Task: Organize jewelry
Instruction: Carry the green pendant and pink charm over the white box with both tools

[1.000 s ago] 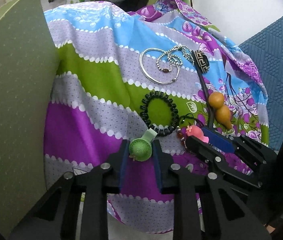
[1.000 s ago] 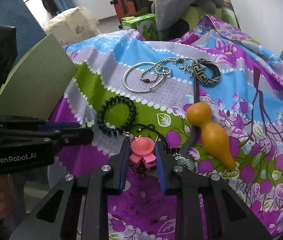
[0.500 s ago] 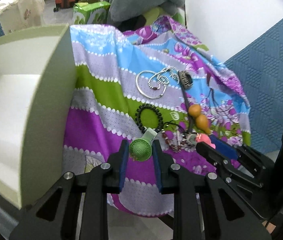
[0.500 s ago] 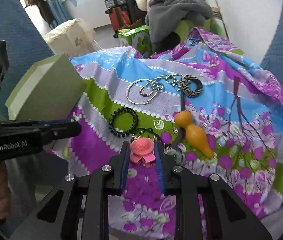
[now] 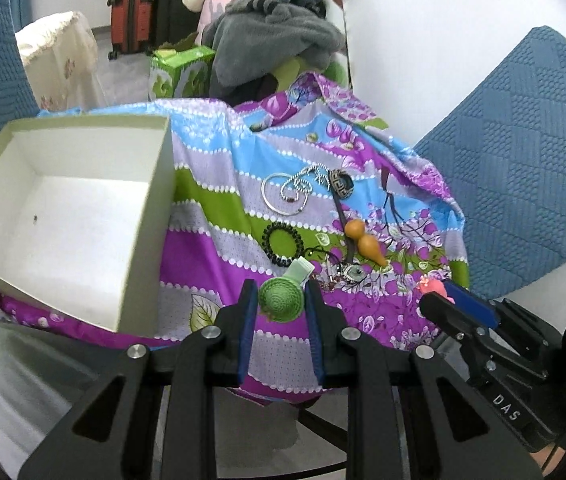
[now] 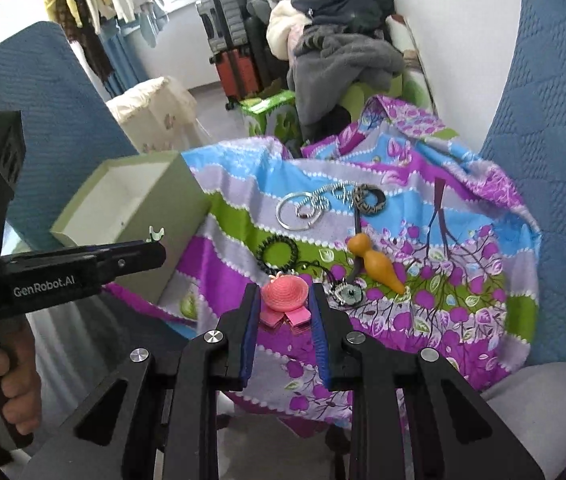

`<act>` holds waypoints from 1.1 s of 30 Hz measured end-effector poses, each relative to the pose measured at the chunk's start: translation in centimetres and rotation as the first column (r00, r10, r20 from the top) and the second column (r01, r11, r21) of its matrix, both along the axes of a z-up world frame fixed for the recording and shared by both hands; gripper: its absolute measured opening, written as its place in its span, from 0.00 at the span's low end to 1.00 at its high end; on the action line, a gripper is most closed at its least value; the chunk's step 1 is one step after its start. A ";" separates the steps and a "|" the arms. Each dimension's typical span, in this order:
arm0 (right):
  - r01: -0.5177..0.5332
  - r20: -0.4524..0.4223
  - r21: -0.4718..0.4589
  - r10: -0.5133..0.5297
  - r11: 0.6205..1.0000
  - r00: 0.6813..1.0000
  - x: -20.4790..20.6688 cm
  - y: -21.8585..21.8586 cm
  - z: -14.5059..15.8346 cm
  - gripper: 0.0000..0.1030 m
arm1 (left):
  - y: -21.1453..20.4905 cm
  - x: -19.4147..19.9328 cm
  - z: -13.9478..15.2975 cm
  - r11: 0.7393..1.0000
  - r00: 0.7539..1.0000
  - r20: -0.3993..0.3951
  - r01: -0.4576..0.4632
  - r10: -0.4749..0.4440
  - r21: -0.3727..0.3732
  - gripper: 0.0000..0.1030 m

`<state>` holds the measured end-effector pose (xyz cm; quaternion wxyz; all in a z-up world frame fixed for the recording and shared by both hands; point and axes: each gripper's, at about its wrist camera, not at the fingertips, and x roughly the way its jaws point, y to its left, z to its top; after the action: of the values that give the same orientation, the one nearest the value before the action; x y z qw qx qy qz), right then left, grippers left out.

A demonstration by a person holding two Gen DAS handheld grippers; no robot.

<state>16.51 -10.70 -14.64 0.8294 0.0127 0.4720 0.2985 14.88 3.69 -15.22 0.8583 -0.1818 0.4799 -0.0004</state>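
box lies open left of the left gripper holding the green clip, nearer than the right gripper holding the pink clip.

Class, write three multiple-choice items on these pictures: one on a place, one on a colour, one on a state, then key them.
1. Where does the open box stand?
A. left of the jewelry
B. right of it
C. on the silver bangle

2. What colour is the hat clip in the left hand-held gripper?
A. pink
B. green
C. orange

3. What is the box's state?
A. full
B. lidded
C. open, nothing in it

Key: A, the bangle lies to its right; B, the pads press a green hat; C, its white floor is bare.
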 end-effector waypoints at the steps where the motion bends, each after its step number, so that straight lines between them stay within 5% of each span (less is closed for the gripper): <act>1: 0.003 0.006 0.002 -0.003 1.000 1.000 -0.1 0.0 0.3 0.22 | 0.1 -0.1 0.4 1.000 1.000 0.007 0.000 0.000 0.002 0.24; 18: -0.003 0.133 0.076 -0.007 0.997 0.991 2.3 3.8 8.9 0.22 | 5.6 -0.9 7.8 0.996 0.983 0.171 -0.075 0.067 0.042 0.24; 33: -0.204 0.150 0.065 0.193 0.977 0.970 3.8 14.9 9.8 0.22 | 14.1 -1.9 6.5 0.974 0.963 0.155 -0.226 0.219 0.028 0.24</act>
<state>20.31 4.21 -4.87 0.8259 -0.0229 0.3980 0.3986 13.01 17.74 -8.74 0.8906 -0.2143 0.3902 0.0933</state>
